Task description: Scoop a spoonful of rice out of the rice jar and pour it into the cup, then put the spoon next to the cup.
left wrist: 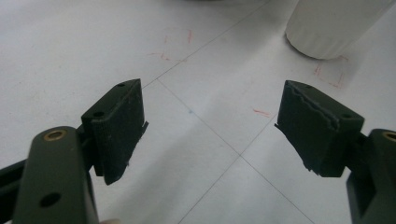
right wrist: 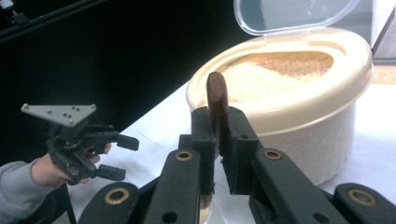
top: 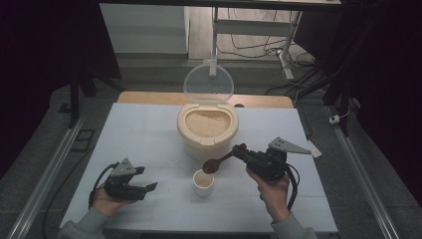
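A cream tub (top: 207, 133) of pale grain stands mid-table with its clear lid (top: 208, 82) swung up; the tub (right wrist: 299, 98) rises close behind my right jaws. My right gripper (top: 242, 151) is shut on the handle of a brown wooden spoon (top: 217, 163), and the spoon's bowl hangs just above a small white cup (top: 203, 182). In the right gripper view the spoon (right wrist: 217, 105) sticks up between the jaws. My left gripper (top: 146, 179) rests low on the table to the cup's left, open and holding nothing; the cup (left wrist: 331, 25) stands past its open jaws at upper right.
The white tabletop (top: 149, 129) has bare room left of the tub and along the front. A wooden board edge (top: 149, 97) lies behind it. Cables and a metal frame (top: 286, 50) stand on the floor beyond. The left gripper (right wrist: 119, 156) appears far off.
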`<state>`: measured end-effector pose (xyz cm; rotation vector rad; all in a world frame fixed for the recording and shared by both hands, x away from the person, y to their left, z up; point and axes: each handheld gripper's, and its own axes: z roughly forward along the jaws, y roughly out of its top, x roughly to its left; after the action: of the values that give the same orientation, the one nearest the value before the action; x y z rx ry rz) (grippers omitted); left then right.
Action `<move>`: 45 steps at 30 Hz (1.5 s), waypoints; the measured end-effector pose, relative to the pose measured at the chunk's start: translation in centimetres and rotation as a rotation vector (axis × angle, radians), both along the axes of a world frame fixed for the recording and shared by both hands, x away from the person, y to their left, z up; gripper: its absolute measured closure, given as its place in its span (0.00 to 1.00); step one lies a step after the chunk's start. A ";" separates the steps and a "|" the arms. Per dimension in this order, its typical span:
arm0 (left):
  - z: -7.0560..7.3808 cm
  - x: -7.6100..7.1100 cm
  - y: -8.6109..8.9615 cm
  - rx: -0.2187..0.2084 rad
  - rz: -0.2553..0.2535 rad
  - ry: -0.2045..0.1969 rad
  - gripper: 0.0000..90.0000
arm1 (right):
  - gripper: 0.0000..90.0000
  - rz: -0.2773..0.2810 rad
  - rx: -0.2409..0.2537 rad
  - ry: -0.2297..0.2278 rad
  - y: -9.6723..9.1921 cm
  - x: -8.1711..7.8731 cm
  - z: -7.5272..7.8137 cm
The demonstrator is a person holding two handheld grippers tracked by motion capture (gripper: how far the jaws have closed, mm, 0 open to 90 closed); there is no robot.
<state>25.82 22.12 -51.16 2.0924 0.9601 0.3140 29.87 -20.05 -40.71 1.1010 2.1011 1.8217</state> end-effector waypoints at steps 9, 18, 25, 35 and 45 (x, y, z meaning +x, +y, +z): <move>0.0 0.1 -0.1 0.000 0.002 0.004 0.26 | 0.93 -0.015 0.071 -0.018 -1.7 -0.1 0.0; 0.0 0.1 0.0 -0.002 0.004 0.001 0.26 | 0.93 -0.038 0.068 -0.032 -4.0 0.0 -0.1; 0.0 0.1 0.1 -0.003 0.005 0.000 0.26 | 0.93 -0.045 0.027 -0.050 -5.3 0.2 0.4; 0.0 0.1 0.1 -0.003 0.005 -0.002 0.26 | 0.93 0.021 -0.071 -0.026 -5.8 0.5 1.1; 0.0 0.1 0.1 -0.003 0.002 -0.001 0.26 | 0.93 0.084 -0.120 0.022 -5.2 0.6 1.0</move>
<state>25.88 22.24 -51.15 2.0885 0.9613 0.3147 30.49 -25.29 -39.68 1.0236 2.2686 1.6992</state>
